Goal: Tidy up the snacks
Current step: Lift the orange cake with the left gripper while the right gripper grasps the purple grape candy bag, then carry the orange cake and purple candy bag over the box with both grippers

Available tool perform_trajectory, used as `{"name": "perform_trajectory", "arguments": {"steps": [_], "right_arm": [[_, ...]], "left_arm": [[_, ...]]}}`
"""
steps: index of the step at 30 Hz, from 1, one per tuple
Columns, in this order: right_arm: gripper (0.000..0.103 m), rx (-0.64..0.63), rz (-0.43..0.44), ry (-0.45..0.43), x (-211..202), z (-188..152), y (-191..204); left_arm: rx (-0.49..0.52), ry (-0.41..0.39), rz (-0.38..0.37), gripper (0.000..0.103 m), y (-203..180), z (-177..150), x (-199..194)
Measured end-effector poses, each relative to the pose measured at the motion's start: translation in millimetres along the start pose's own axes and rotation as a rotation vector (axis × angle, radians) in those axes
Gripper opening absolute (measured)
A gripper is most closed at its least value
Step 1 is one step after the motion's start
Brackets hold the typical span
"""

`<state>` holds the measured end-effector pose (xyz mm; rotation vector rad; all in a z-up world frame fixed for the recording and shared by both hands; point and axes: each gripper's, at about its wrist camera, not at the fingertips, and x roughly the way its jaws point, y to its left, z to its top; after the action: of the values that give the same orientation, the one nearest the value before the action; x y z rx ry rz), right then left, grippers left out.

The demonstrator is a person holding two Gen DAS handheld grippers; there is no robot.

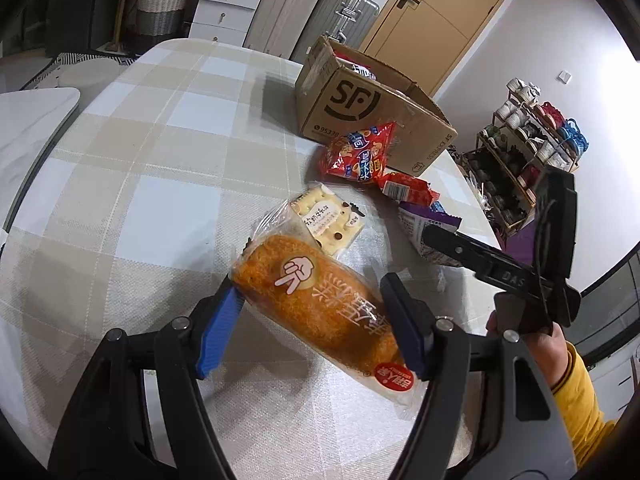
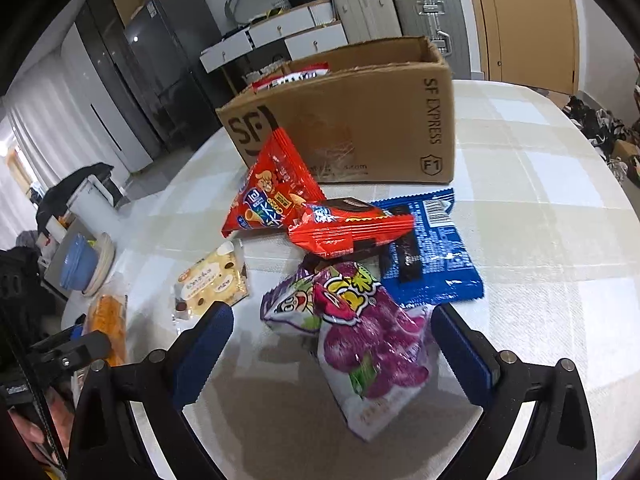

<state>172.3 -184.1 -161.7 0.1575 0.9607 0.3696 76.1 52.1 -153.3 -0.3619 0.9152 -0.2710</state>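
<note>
Orange floss-bread pack (image 1: 320, 304) clamped between left gripper (image 1: 320, 322) pads, lifted over checked tablecloth (image 1: 140, 168); right gripper (image 2: 332, 352) jaws wide, straddling purple candy bag (image 2: 360, 340), no squeeze yet; next likely: close on bag, carry both toward cardboard box (image 2: 352, 128) beyond.

Bare tablecloth (image 1: 152, 184) left of cardboard box (image 1: 360, 108), snack packets (image 2: 320, 224) crowding its front
</note>
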Motion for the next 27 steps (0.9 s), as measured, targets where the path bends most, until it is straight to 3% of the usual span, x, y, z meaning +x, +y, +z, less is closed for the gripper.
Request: {"name": "perform_trajectory", "arguments": {"steps": [1, 2, 4, 9, 16, 27], "right_arm": [[0.094, -0.003, -0.015, 0.011, 4, 1, 0], [0.080, -0.002, -0.035, 0.020, 7, 1, 0], [0.067, 0.001, -0.039, 0.035, 10, 1, -2], [0.062, 0.017, 0.004, 0.019, 6, -3, -7], [0.047, 0.022, 0.072, -0.013, -12, -16, -10], [0.046, 0.116, 0.242, -0.072, -53, -31, -18]], "left_arm": [[0.001, 0.002, 0.000, 0.067, 0, 0, 2], [0.001, 0.002, 0.000, 0.067, 0, 0, 3], [-0.001, 0.002, 0.001, 0.067, 0, 0, 4], [-0.007, 0.011, 0.001, 0.067, -1, -1, 9], [0.001, 0.005, 0.010, 0.067, -8, -2, 5], [0.031, -0.022, 0.031, 0.067, -20, -3, -14]]}}
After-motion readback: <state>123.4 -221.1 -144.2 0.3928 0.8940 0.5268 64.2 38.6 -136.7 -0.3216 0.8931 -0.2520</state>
